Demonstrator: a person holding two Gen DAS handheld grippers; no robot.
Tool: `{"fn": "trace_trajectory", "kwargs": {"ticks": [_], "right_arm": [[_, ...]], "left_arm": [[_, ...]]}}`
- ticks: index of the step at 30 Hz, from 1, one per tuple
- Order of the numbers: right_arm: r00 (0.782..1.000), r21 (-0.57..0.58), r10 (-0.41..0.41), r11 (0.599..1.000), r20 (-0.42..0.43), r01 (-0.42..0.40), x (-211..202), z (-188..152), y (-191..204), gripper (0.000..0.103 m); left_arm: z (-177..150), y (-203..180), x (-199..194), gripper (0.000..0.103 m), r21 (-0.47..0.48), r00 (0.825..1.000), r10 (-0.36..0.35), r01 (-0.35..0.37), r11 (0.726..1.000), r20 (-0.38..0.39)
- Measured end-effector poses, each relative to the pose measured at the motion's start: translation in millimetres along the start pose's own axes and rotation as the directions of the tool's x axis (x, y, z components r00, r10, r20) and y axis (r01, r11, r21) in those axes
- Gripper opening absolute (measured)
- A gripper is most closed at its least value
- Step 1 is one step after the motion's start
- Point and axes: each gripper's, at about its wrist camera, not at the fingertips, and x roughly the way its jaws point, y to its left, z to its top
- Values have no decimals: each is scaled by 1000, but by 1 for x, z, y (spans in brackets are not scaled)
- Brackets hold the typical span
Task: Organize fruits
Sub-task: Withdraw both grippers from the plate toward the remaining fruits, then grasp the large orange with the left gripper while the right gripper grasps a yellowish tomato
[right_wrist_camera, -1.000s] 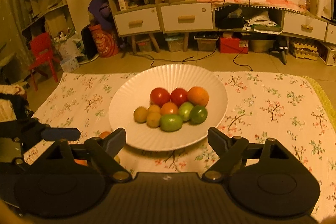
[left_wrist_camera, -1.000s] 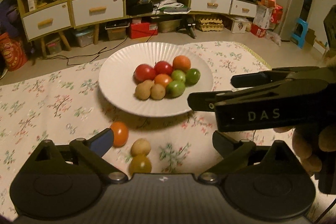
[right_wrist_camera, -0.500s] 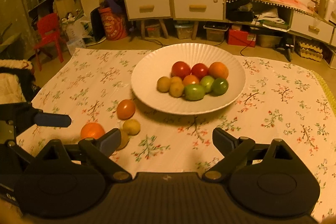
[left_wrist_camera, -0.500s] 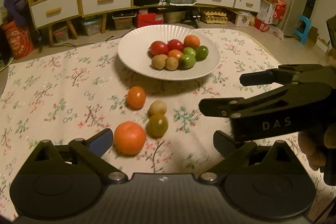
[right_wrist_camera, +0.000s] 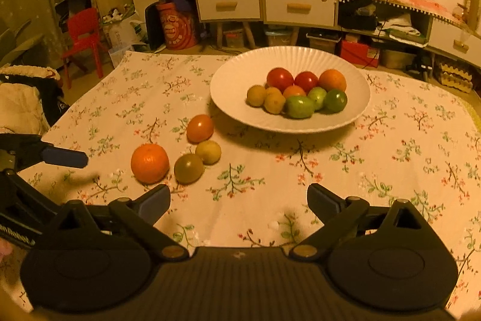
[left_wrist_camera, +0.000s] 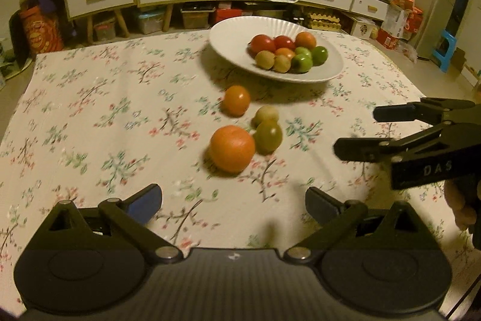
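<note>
A white ribbed plate (left_wrist_camera: 234,33) (right_wrist_camera: 288,57) holds several red, orange, green and brown fruits. On the floral cloth in front of it lie an orange (left_wrist_camera: 232,148) (right_wrist_camera: 149,163), an orange-red tomato (left_wrist_camera: 236,100) (right_wrist_camera: 200,128), a yellow-brown fruit (left_wrist_camera: 265,114) (right_wrist_camera: 208,152) and an olive-green tomato (left_wrist_camera: 268,136) (right_wrist_camera: 188,168). My left gripper (left_wrist_camera: 234,202) is open and empty, just short of the orange. My right gripper (right_wrist_camera: 239,200) is open and empty, right of the loose fruits; it also shows in the left wrist view (left_wrist_camera: 363,130).
The table's cloth (left_wrist_camera: 90,116) runs to edges at the far side and left. Behind stand drawers and shelves (right_wrist_camera: 264,2), a red chair (right_wrist_camera: 79,35) and floor clutter. A padded seat (right_wrist_camera: 21,98) sits at the left.
Both grippers have pulled back and away from the plate. The loose fruits, including the orange, have come fully into view ahead of them. Both stay open.
</note>
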Motion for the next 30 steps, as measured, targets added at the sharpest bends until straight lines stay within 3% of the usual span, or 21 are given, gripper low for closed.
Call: {"fn": "trace_trajectory", "kwargs": {"ticks": [9,19,24,26,30], "right_arm": [[999,-11,-20,1000,-34,20,10,-10,2,99],[998,-43,-37,998,-57,34,18,-16,5,99],[997,-54,-45,998,-65,42,21,-17,4,99],[996,-55,-49,997,-69,45,23,-16,3,99],[996,-57,-62,997,-66,59,27,-16,1,100]], "left_arm": [[-12,10,5,97,-8,1000,19,-19,1000,-15],[-10,10,37,97,16,997,54,-55,998,55],[1,7,45,96,-1,996,37,-37,999,77],[5,6,46,93,-15,996,20,-19,1000,82],[11,4,47,76,-30,996,1,1,1000,88]]}}
